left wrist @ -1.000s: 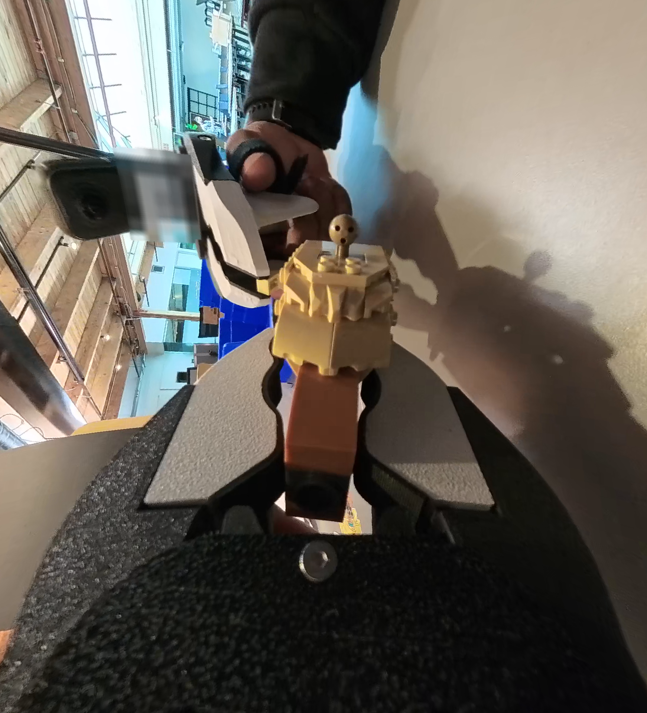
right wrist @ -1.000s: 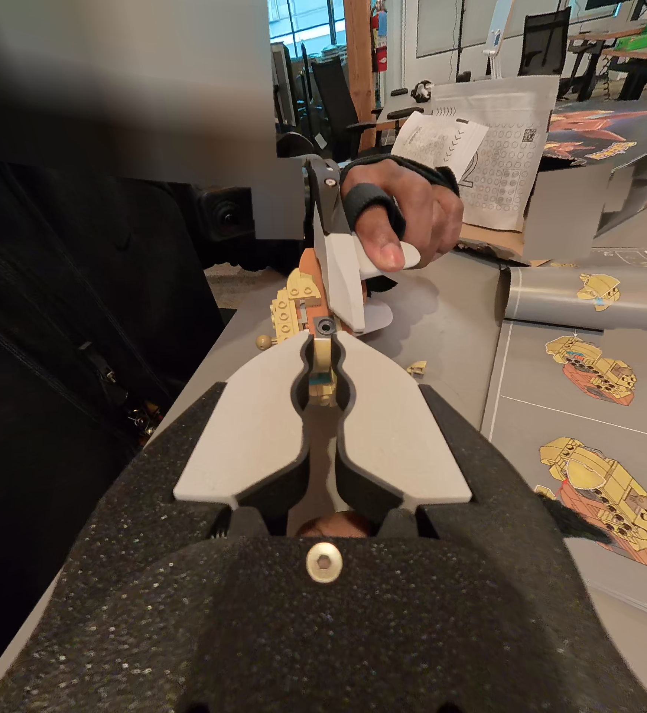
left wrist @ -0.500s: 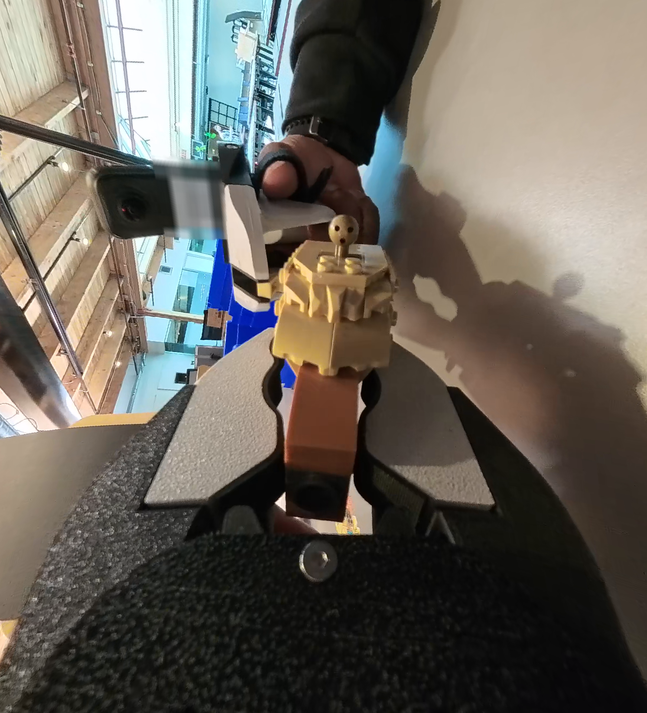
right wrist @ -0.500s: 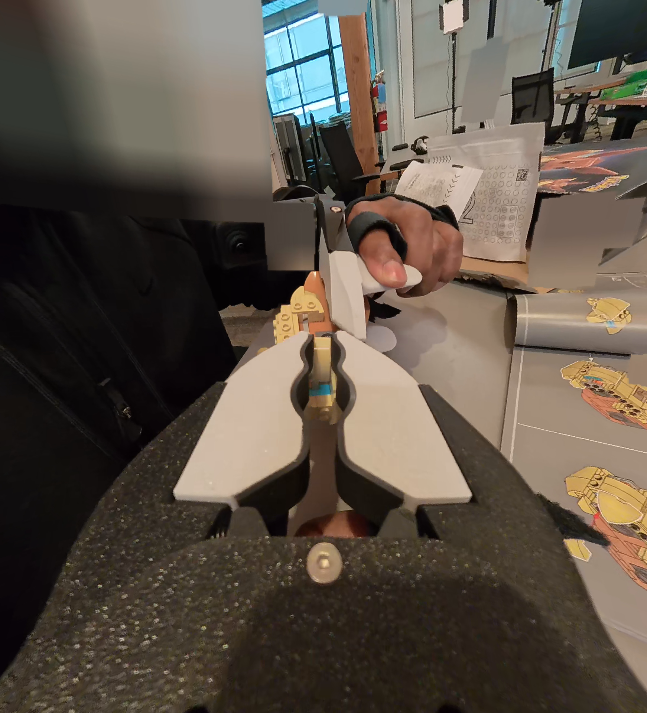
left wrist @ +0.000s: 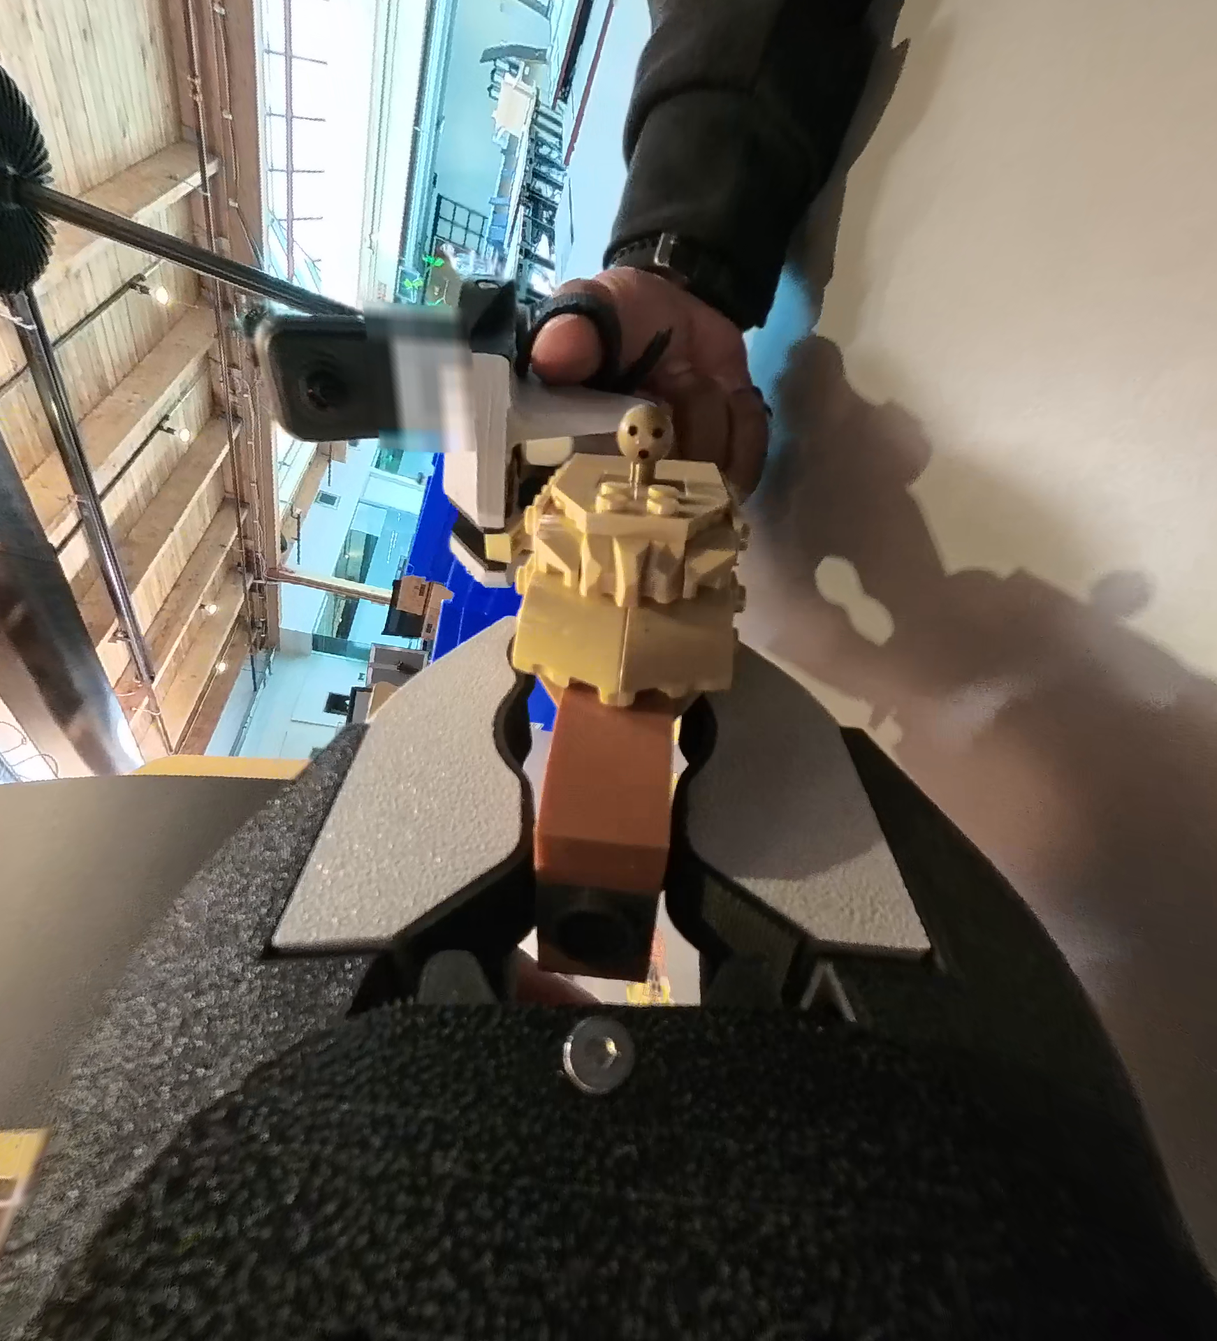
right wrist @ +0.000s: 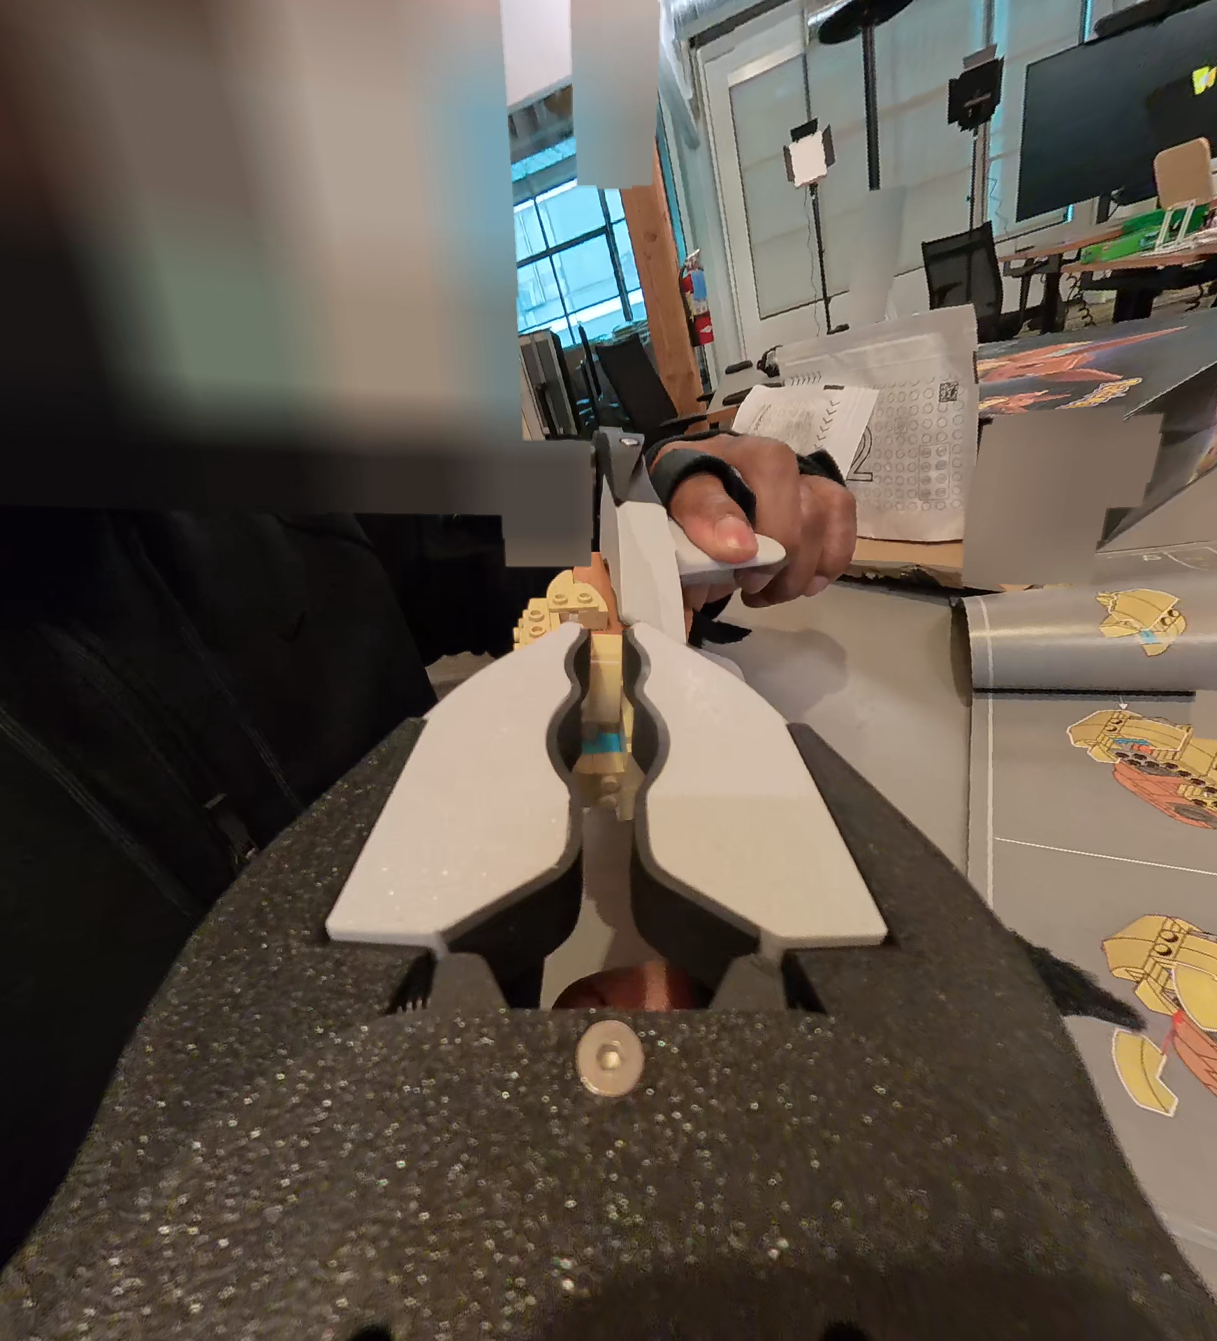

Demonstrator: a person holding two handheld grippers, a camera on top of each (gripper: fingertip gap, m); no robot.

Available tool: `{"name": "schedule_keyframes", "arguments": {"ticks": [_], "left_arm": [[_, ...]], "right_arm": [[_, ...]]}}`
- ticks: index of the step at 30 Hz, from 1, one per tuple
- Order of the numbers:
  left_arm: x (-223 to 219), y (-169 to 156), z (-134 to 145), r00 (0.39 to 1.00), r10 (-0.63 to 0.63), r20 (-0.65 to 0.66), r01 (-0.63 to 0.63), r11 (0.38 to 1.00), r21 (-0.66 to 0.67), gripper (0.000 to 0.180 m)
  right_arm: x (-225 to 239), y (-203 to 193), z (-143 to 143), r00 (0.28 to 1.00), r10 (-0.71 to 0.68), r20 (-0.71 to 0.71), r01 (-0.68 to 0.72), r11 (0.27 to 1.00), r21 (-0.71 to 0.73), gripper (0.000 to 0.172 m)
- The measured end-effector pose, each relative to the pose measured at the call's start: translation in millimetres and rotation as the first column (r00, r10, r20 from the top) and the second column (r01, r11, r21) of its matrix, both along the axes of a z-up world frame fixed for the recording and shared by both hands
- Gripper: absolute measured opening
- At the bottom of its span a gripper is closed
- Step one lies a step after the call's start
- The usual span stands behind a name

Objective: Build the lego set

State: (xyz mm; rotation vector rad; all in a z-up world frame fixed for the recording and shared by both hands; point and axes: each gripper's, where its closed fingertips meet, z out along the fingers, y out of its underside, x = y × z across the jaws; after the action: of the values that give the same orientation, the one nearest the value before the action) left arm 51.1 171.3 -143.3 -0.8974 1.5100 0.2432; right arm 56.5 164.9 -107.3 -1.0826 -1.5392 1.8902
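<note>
Two grippers hold brick pieces: my left gripper [left wrist: 609,696] clamps the reddish-brown base of a tan brick model [left wrist: 627,580], stiff and light but liable to pop apart, while at its 11 o'clock my right gripper [right wrist: 605,646] pinches a thin tan strip [right wrist: 604,733] above the tabletop [right wrist: 845,682].

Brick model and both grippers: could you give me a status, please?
Left gripper clamps brown-and-tan brick model. Right gripper pinches small tan piece against it. Nothing between.

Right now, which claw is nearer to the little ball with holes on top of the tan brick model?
Left. The left claw grips the model's brown block, directly below the ball. The right claw, holding a small tan piece, meets the tan brick model from the side.
</note>
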Motion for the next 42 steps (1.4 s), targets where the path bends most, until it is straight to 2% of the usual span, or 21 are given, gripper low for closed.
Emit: {"name": "schedule_keyframes", "arguments": {"ticks": [7,17,25,42], "left_arm": [[-2.8,1.1,4.6,0.998,-0.002,0.058,0.004,0.999,-0.032,0.037],[-8.3,5.0,9.8,0.992,0.010,0.125,-0.003,0.998,-0.060,0.037],[-10.6,6.9,11.0,0.987,0.012,0.159,0.001,0.996,-0.084,0.037],[-10.8,6.1,11.6,0.986,0.008,0.168,0.007,0.996,-0.093,0.037]], "right_arm": [[-6.0,1.8,4.8,0.999,-0.035,-0.003,0.035,0.998,-0.061,0.008],[-13.9,10.5,9.9,0.997,-0.083,-0.005,0.080,0.971,-0.225,0.008],[-18.9,11.9,11.8,0.994,-0.110,-0.004,0.104,0.956,-0.276,0.008],[-21.5,9.1,12.0,0.990,-0.141,-0.026,0.131,0.960,-0.247,0.008]]}}
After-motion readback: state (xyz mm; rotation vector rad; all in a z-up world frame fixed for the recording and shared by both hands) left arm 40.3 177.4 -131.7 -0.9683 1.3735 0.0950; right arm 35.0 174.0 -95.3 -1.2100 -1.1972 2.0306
